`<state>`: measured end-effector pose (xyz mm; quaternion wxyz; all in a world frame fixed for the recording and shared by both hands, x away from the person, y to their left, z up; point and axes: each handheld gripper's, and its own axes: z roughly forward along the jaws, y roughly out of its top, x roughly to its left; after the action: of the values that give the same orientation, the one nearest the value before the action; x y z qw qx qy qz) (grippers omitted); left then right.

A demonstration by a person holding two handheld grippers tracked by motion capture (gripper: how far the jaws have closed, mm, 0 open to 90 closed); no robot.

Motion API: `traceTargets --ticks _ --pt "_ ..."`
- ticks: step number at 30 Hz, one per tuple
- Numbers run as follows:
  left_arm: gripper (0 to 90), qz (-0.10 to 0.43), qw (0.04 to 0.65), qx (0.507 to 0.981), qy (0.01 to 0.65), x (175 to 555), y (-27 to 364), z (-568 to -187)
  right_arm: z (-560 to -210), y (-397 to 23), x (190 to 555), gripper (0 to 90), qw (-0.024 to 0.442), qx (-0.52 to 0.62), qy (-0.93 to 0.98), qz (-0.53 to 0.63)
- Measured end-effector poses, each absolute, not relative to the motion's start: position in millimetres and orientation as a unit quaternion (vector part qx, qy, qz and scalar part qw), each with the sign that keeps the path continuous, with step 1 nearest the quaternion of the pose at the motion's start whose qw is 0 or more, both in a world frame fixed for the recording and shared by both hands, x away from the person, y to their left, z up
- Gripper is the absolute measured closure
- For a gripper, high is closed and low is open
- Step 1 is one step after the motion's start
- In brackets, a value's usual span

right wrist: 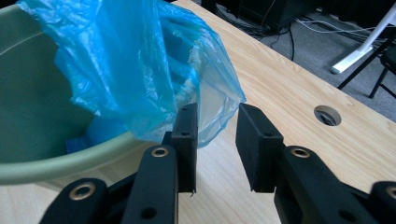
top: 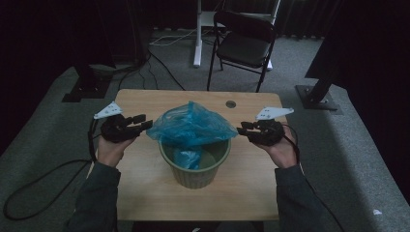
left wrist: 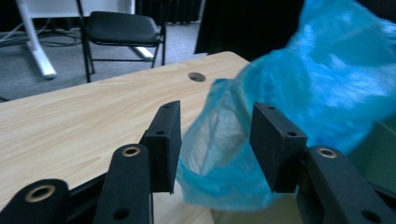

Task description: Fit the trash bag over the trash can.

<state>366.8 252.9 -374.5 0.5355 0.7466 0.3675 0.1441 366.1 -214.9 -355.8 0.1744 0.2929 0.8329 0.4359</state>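
A crumpled blue plastic bag (top: 191, 125) sits in and over the mouth of a green round bin (top: 196, 175) at the middle of the wooden table (top: 145, 188). My left gripper (top: 145, 121) hovers at the bag's left corner. In the left gripper view its jaws (left wrist: 215, 135) stand apart with the bag's edge (left wrist: 224, 154) loose between them and the pads off it. My right gripper (top: 240, 128) is at the bag's right corner. Its jaws (right wrist: 217, 140) are also parted, and the bag's edge (right wrist: 210, 116) hangs just beyond the left pad. The bin's rim (right wrist: 70, 161) lies below.
A round cable hole (top: 230, 104) sits in the table's far edge. A black folding chair (top: 244, 41) and a white desk leg (top: 197, 34) stand behind the table. Cables trail on the grey carpet at the left (top: 43, 183).
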Motion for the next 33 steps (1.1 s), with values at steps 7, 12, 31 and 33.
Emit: traceTargets --ticks 7,12,31,33 --pt "49.0 0.127 0.543 0.759 0.336 354 259 -375 -355 -222 359 64.9 0.157 0.27 0.839 0.446" --pt "47.7 0.115 0.547 0.769 0.312 352 252 -373 -355 -221 357 62.0 0.138 0.246 0.842 0.459" --pt "88.4 0.119 0.518 0.799 0.279 342 232 -374 -360 -205 350 89.9 0.101 0.187 0.871 0.443" --pt "89.1 0.121 0.511 0.805 0.275 337 230 -376 -362 -206 349 89.9 0.096 0.186 0.874 0.439"
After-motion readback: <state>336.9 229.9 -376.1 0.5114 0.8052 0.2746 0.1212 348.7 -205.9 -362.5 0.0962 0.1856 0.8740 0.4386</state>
